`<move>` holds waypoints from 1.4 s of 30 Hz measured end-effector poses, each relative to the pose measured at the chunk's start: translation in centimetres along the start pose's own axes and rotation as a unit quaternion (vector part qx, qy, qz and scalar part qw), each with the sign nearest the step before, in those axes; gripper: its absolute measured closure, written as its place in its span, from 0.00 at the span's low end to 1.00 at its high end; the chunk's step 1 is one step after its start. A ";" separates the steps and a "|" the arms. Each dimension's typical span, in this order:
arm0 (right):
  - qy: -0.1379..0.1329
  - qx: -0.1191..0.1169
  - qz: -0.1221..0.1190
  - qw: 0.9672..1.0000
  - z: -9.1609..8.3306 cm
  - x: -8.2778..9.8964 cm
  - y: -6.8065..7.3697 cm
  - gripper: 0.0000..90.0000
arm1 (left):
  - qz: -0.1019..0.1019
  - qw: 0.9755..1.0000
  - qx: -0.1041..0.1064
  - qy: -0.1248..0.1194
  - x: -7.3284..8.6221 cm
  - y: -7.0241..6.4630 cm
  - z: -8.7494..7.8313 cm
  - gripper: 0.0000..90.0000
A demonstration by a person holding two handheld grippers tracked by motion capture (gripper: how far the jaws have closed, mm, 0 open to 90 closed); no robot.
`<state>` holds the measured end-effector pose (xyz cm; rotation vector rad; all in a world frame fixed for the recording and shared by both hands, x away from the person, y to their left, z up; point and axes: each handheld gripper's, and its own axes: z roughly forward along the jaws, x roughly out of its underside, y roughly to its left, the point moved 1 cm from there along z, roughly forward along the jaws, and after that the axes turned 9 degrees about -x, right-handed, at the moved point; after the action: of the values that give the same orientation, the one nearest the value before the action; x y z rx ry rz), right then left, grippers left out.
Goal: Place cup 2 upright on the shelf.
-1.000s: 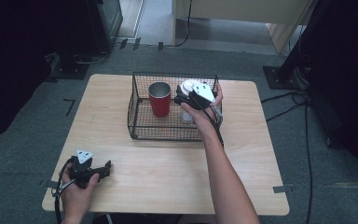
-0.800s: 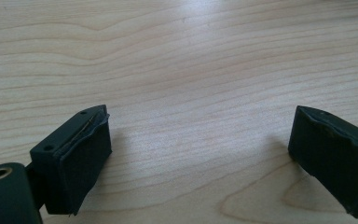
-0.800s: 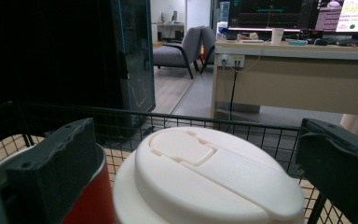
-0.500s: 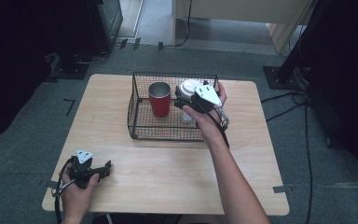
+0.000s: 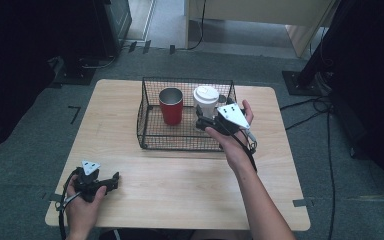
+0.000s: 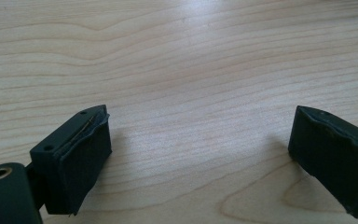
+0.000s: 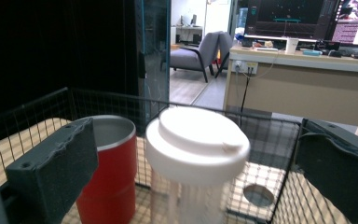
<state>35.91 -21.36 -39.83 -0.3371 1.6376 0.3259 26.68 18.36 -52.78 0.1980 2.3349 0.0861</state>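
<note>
Fingers of the right gripper [image 5: 203, 121] spread wide around the white-lidded cup [image 5: 206, 100] in the wire basket [image 5: 150, 125]; left gripper [image 5: 111, 181] fingers open on the counter [image 5: 180, 175]

Looking like an office or lab space: grey carpet [image 5: 40, 150] underfoot, cables [image 5: 330, 150] trailing across the floor, a wooden table [image 5: 190, 180] at centre, a grey office chair [image 7: 200, 49] and glowing monitors [image 7: 291, 18] sitting on a long desk [image 7: 303, 84] beyond.

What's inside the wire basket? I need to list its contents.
The wire basket holds a red cup, open-topped, and a white lidded cup beside it. The lid hides the white cup's contents; the red cup's bottom isn't visible.
</note>
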 end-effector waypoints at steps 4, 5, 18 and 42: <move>0.004 0.001 0.000 1.000 -1.2 0.7 -0.4 0.00 | 0.001 1.000 0.000 0.000 0.0 0.0 0.0 0.07; 0.005 0.002 0.000 1.000 -1.6 0.9 -0.4 0.00 | 0.000 1.000 0.000 0.000 0.0 0.0 0.0 0.07; 0.012 0.002 -0.003 1.000 -5.4 3.1 -1.0 0.00 | 0.000 1.000 0.000 0.000 0.0 0.0 0.0 0.07; 0.030 0.024 0.000 0.999 -11.4 7.2 -3.6 0.00 | 0.001 1.000 0.000 0.001 0.0 0.0 0.0 0.07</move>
<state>26.34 -29.49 -45.95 -0.3130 1.7024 0.2791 26.67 18.36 -52.78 0.1995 2.3359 0.0873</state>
